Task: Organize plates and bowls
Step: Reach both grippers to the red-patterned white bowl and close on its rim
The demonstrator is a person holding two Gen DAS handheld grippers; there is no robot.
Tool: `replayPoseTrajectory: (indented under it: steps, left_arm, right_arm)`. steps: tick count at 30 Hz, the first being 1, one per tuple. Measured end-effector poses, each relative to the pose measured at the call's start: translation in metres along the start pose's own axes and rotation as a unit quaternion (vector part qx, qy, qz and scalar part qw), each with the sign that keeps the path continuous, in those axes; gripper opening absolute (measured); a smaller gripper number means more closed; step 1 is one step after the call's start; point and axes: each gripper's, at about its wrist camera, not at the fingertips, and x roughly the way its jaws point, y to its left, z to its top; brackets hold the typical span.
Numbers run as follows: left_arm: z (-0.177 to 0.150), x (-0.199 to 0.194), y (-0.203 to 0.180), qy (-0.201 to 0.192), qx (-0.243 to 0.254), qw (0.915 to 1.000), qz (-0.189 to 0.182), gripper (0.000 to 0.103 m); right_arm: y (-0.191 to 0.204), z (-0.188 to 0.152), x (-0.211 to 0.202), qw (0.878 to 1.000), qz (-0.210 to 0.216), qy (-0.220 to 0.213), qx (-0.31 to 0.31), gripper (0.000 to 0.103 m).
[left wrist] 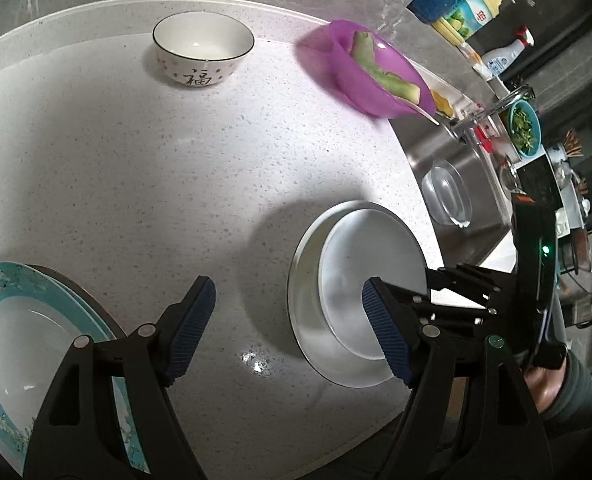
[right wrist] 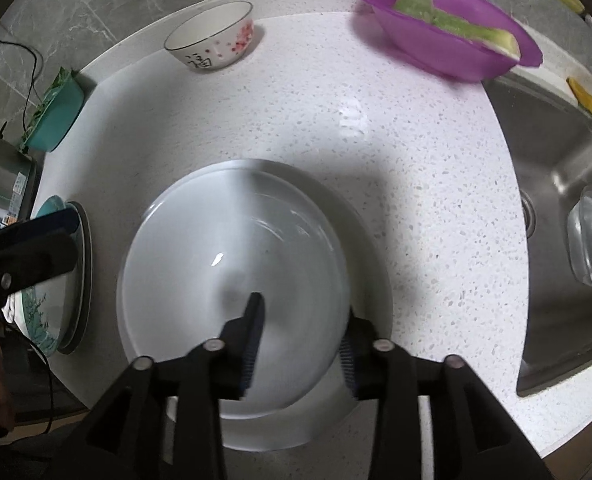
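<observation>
Two white plates are stacked on the speckled counter, a smaller upper plate point(right wrist: 236, 240) on a wider lower plate point(right wrist: 280, 436). My right gripper point(right wrist: 301, 338) stands open astride the upper plate's near right rim, one finger over its inside and one outside. In the left wrist view the same upper plate point(left wrist: 375, 248) lies to the right, and my left gripper point(left wrist: 290, 320) is open over bare counter. A stack of teal flowered plates point(left wrist: 16, 320) sits at the lower left. At the back stands a white bowl point(left wrist: 202, 48) with a black character on it.
A purple bowl point(left wrist: 375, 76) holding green vegetable pieces sits by the steel sink point(right wrist: 555, 200), which has a clear container point(right wrist: 591, 240) in it. A teal tub point(right wrist: 56, 116) and a metal pot point(right wrist: 0, 172) stand at the far left. Bottles point(left wrist: 471, 12) line the wall.
</observation>
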Motion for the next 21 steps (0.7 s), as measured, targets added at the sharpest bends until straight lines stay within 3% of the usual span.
replayPoseTrajectory:
  steps: [2,5,9,12,14,17,19,21]
  left_arm:
    - [0.002,0.000,0.003,0.000,-0.007,0.9999,-0.010,0.075]
    - [0.009,-0.005,0.005,-0.010,-0.013,0.9998,-0.014,0.075]
    - [0.033,-0.026,0.018,-0.040,-0.022,0.9989,-0.007,0.075]
    - [0.065,-0.042,0.033,-0.071,-0.022,0.9972,0.014,0.075]
    - [0.091,-0.049,0.044,-0.087,-0.016,0.9953,0.041,0.075]
    - [0.125,-0.050,0.066,-0.107,-0.026,0.9938,0.017,0.075]
    - [0.145,-0.040,0.081,-0.100,-0.044,0.9939,0.010,0.075]
    - [0.164,-0.021,0.097,-0.067,-0.069,0.9951,0.023,0.075]
  right_arm:
    - [0.001,-0.001,-0.004,1.000,0.004,0.007,0.005,0.056]
    - [0.000,-0.001,-0.018,1.000,0.008,0.005,0.013,0.059]
    - [-0.016,0.010,-0.058,0.998,0.039,-0.033,0.034,0.065]
    - [-0.036,0.040,-0.092,0.987,0.107,-0.093,0.073,0.076]
    - [-0.044,0.059,-0.102,0.979,0.135,-0.120,0.090,0.092]
    - [-0.046,0.102,-0.108,0.968,0.172,-0.150,0.104,0.103]
    - [-0.034,0.129,-0.101,0.969,0.166,-0.165,0.081,0.103]
    - [-0.025,0.154,-0.089,0.971,0.167,-0.159,0.063,0.103]
